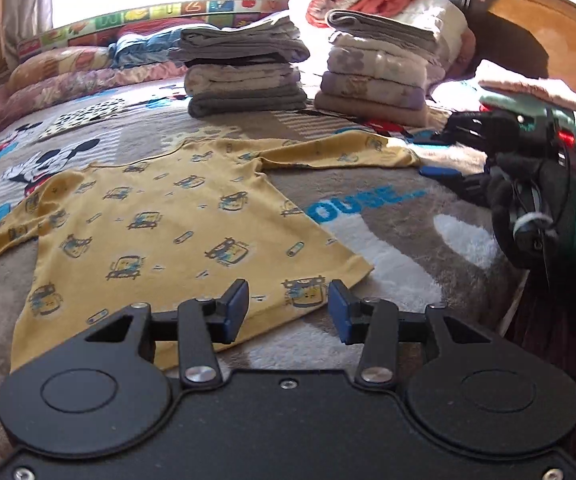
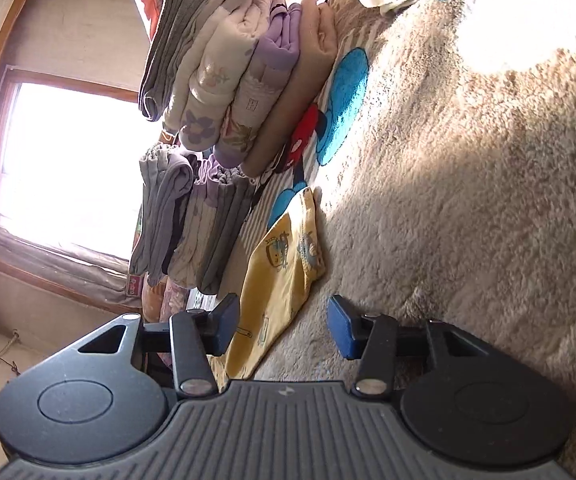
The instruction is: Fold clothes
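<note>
Left tool (image 1: 288, 307) gapes, seemingly above yellow shirt (image 1: 160, 216).

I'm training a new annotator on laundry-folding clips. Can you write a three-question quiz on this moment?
1. True or false: the yellow shirt lies spread out flat on the blanket.
2. How many stacks of folded clothes stand side by side behind the shirt? A) one B) two C) four
3. Fill in: the left gripper holds ____ between its pads.

Key
1. True; both sleeves are stretched out.
2. B: the grey stack and the pale stack.
3. Nothing; its jaws stand apart over the shirt's hem. The right gripper is open as well, by a sleeve end.
</note>
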`<control>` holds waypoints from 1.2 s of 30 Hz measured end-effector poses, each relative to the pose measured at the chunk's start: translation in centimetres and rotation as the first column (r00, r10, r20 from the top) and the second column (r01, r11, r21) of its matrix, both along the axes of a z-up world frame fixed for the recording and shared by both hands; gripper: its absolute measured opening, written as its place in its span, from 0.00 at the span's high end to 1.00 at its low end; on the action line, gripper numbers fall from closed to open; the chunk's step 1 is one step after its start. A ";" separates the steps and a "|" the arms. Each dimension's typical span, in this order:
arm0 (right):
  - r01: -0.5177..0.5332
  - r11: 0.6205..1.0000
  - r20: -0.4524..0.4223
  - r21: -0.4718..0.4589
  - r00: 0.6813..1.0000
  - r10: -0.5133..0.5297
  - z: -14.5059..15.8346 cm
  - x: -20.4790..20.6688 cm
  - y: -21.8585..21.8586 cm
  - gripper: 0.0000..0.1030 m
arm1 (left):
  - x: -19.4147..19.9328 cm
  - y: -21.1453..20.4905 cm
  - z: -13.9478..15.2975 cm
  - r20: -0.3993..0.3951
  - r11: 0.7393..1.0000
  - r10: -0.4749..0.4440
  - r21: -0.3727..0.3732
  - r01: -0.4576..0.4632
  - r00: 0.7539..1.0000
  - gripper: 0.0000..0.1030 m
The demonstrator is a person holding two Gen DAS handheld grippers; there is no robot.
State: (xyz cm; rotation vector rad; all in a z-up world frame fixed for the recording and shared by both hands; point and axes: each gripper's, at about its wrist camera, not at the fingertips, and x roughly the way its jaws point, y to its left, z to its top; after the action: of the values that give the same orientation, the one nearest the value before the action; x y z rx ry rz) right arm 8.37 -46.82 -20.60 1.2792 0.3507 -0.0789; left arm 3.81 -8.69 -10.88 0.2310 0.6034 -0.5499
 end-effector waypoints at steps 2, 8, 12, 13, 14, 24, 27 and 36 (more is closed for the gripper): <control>-0.007 1.000 -0.001 -0.014 1.000 0.007 -0.1 0.8 -0.5 0.62 | -0.4 -2.5 -0.9 0.030 0.994 -0.073 0.089 0.070 0.997 0.59; -0.017 0.999 0.006 -0.037 1.000 0.018 0.0 1.9 -1.1 0.64 | -0.3 -7.0 -2.9 0.064 0.968 -0.155 0.211 0.138 0.986 0.58; -0.019 0.998 0.004 -0.056 1.000 0.020 0.2 2.4 -1.0 0.64 | 0.3 -8.2 -3.8 0.080 0.962 -0.153 0.239 0.130 0.985 0.71; -0.016 0.998 0.006 -0.052 1.000 0.017 0.2 2.5 -1.0 0.64 | 0.4 -8.4 -3.8 0.082 0.965 -0.142 0.233 0.119 0.986 0.75; -0.016 0.999 0.007 -0.051 1.000 0.017 0.1 2.5 -1.1 0.64 | 0.5 -8.6 -3.8 0.089 0.966 -0.131 0.234 0.107 0.987 0.84; -0.012 1.000 0.048 -0.029 0.999 0.014 0.1 1.4 -1.7 0.77 | -0.2 -8.9 -3.9 0.158 0.950 -0.156 0.293 0.104 0.975 0.99; 0.011 0.999 0.063 -0.042 0.998 -0.008 0.6 0.1 -2.3 0.77 | 0.0 -8.6 -4.2 0.129 0.944 -0.185 0.297 0.140 0.974 0.99; -0.042 0.986 0.016 -0.163 0.999 0.045 1.3 1.5 -1.7 0.44 | 1.5 -6.8 -1.5 -0.003 0.989 -0.124 0.079 0.124 0.992 0.98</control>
State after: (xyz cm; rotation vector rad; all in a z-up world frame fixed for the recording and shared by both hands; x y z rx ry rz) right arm 9.83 -48.49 -19.31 1.1098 0.3483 -0.0569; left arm 5.35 -15.53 -12.38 0.3458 0.6126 -0.6463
